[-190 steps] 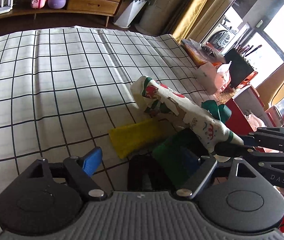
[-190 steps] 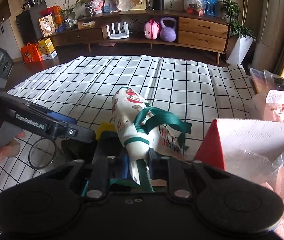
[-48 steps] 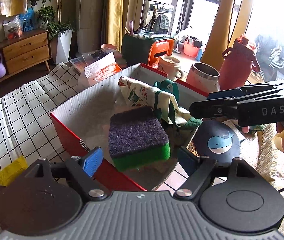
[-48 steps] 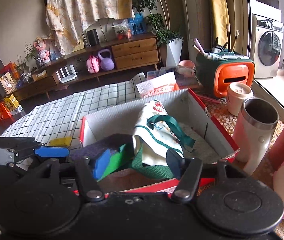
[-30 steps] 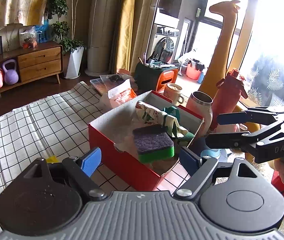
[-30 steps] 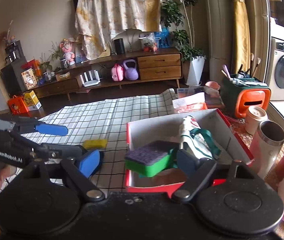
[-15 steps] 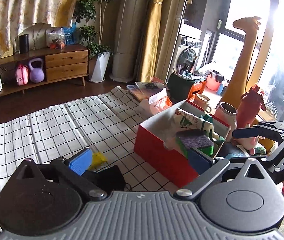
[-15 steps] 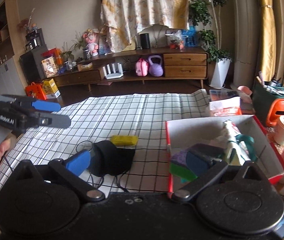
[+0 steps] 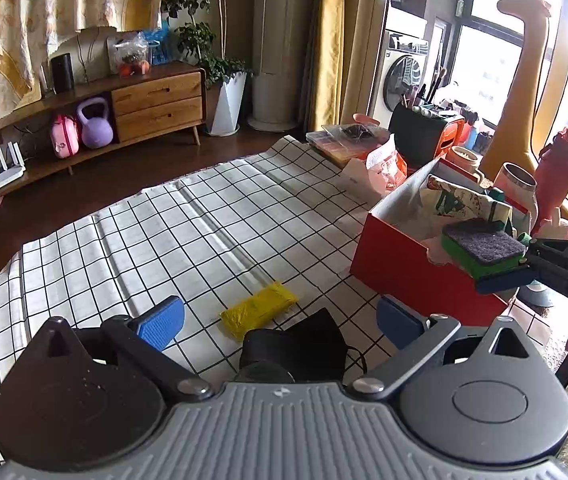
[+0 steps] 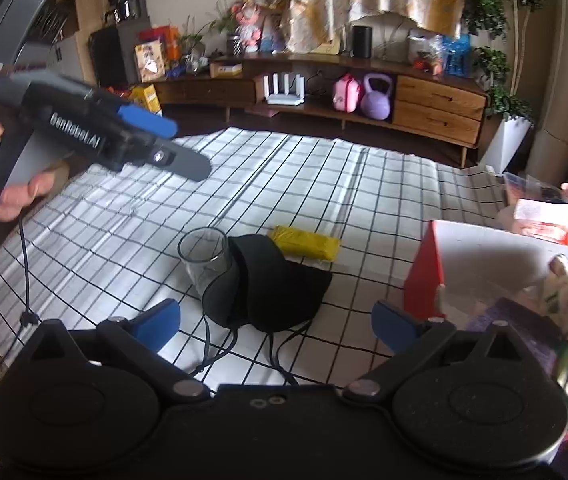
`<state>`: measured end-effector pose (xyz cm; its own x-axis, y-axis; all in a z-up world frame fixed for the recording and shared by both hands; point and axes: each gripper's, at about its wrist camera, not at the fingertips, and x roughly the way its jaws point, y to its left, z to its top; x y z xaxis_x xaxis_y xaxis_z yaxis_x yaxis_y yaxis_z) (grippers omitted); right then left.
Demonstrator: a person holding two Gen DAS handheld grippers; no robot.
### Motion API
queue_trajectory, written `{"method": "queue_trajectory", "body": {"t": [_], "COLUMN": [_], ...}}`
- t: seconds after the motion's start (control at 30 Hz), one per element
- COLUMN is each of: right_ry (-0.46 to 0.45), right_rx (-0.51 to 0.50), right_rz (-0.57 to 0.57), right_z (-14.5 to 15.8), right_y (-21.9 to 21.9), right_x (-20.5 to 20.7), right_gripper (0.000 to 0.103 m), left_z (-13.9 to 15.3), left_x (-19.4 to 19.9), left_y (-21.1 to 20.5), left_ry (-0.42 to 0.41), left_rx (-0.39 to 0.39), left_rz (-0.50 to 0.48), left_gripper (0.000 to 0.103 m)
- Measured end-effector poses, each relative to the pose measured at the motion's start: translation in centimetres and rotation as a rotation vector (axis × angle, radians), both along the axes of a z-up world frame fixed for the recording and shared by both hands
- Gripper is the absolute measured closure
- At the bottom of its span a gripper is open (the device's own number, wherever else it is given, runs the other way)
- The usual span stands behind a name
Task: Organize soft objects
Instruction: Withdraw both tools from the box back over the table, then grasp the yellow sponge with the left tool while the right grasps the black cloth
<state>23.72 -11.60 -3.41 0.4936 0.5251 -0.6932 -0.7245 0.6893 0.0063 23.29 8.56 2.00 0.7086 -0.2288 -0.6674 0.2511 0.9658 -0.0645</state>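
My left gripper (image 9: 280, 320) is open above the checked cloth, with a yellow cloth (image 9: 258, 311) and a black face mask (image 9: 304, 350) lying between and just beyond its fingers. My right gripper (image 10: 276, 326) is open too, hovering over the same mask (image 10: 272, 284), and the yellow cloth (image 10: 304, 242) lies behind it. At the right stands the red box (image 9: 400, 264). It holds a green sponge with a purple top (image 9: 484, 246) and a printed bag with green straps (image 9: 460, 200). The right gripper's finger (image 9: 502, 281) shows in front of the sponge.
A clear glass (image 10: 204, 260) stands touching the mask's left side, and the mask's strings (image 10: 208, 344) trail toward me. Beyond the box are a steel tumbler (image 9: 518, 182), a red bottle (image 9: 560, 172), a brush holder (image 9: 424, 136) and a snack packet (image 9: 384, 164). A hand (image 10: 16, 196) holds the left gripper.
Both grippers have swung left, away from the red box and over the mask and yellow cloth. The sponge and printed bag have stayed in the box.
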Motion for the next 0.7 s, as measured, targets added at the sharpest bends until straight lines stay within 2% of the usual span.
{"method": "queue_trajectory", "body": {"t": [0.27,0.4,0.7], "right_ry": [0.007,0.022,0.046], "right_rx": [-0.098,-0.126,-0.125], "right_rz": [0.072,0.087,0.091], "right_z": [-3.4,-5.3,-8.3], "right_y": [3.9,5.3,6.9], "right_x": [2.6,4.3,6.7], "right_gripper": [0.003,0.009,0.01], "left_z": [-3.5,-5.5,-10.0], "left_x": [5.0,7.4,11.8], "left_y": [2.5,2.5,2.3], "left_ry": [0.071,0.096,0.178], "left_rx": [-0.046,-0.014,-0.01], "left_rz": [-0.065,-0.069,-0.12], "left_gripper": [0.0,0.0,0.0]}}
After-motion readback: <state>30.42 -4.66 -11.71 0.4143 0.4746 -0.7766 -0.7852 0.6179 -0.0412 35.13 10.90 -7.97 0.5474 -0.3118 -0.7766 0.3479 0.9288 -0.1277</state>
